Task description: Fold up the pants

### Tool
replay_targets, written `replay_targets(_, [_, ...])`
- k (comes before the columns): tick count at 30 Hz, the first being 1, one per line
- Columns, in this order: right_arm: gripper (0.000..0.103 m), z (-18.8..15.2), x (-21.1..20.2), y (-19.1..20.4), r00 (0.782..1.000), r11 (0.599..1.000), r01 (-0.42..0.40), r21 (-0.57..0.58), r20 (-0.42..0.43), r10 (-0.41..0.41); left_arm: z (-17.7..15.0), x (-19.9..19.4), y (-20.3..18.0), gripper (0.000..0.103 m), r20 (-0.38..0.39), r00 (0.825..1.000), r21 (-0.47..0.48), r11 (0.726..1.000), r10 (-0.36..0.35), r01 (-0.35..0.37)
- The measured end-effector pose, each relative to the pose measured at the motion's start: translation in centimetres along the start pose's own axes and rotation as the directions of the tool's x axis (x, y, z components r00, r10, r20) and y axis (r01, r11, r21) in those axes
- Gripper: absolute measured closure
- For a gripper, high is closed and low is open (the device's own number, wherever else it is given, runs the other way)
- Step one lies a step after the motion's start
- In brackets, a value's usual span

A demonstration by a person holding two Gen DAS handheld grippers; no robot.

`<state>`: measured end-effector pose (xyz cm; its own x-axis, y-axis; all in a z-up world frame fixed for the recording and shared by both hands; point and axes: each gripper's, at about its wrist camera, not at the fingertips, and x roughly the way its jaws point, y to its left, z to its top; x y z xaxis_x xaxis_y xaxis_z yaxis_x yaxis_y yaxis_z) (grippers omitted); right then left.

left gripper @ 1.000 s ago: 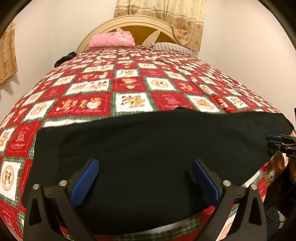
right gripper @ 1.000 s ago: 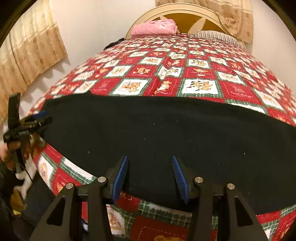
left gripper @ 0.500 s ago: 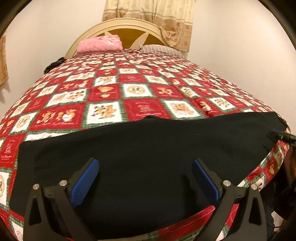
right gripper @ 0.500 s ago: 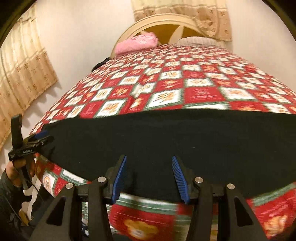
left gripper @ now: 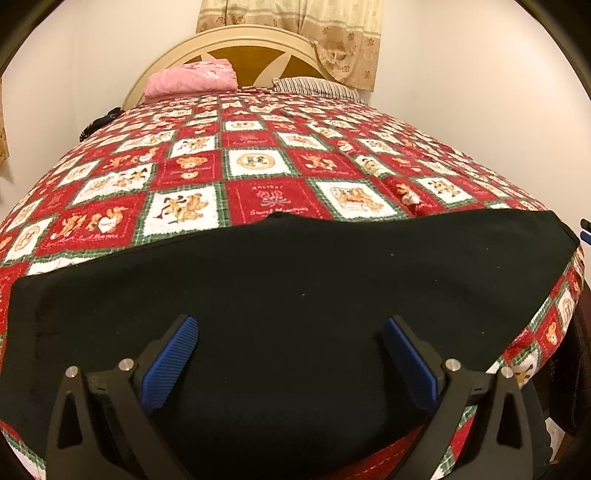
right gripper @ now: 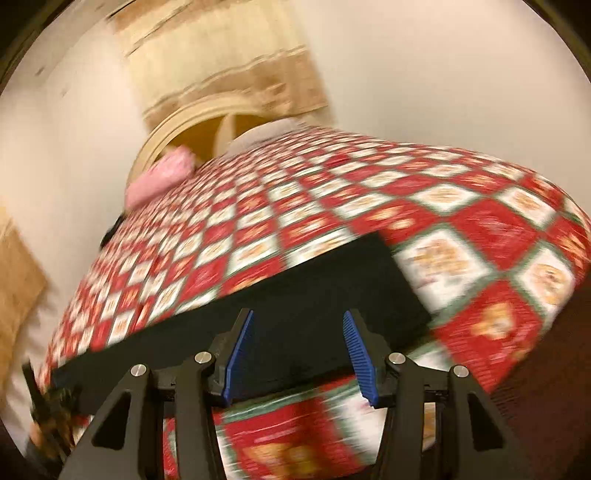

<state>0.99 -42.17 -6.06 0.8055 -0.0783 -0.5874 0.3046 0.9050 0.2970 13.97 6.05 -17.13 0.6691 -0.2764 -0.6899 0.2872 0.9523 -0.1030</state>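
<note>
A: Where are the black pants (left gripper: 288, 295) located?

B: They are laid flat as a long dark band along the near edge of the bed (left gripper: 258, 162), on the red, white and green patchwork quilt (left gripper: 255, 199). In the left wrist view one end is seen close to the near right corner of the bed; the far long edge is marked by a small peak near its middle.

A: How is the left gripper (left gripper: 291, 343) set?

B: It is held wide, blue pads well apart, above the pants. Nothing is clamped between the pads.

A: And the right gripper (right gripper: 297, 350)?

B: Its jaws are also spread, at a narrower gap, and nothing is held. It is pointed over the pants (right gripper: 295, 295) near a squared end of the fabric. The right wrist view is tilted and motion-blurred, so contact with the cloth cannot be determined.

A: What else is recorded?

B: A pink folded item (left gripper: 192, 79) and a striped pillow (left gripper: 314, 86) are noted at the head edge, against a cream headboard (left gripper: 236, 40). A patterned curtain (left gripper: 295, 29) is seen behind it.
</note>
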Motion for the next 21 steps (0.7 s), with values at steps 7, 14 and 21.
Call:
replay_targets(7, [0.051, 1.5, 0.3, -7.9, 1.000, 0.973, -0.011, 0.232, -0.013, 0.014, -0.1, 0.1, -0.2, 0.000, 0.000, 1.000, 0.003, 1.000, 0.002, -0.002])
replay_targets(14, [0.051, 0.4, 2.7, -9.0, 0.992, 0.946, -0.073, 0.315, -0.078, 0.102, -0.1, 0.2, -0.2, 0.000, -0.001, 1.000, 0.005, 1.000, 0.003, -0.003])
replay_targets(21, [0.051, 0.1, 3.3, -8.3, 0.983, 0.943, -0.116, 0.311, -0.101, 0.154, -0.1, 0.2, -0.2, 0.000, -0.002, 1.000, 0.007, 1.000, 0.002, -0.002])
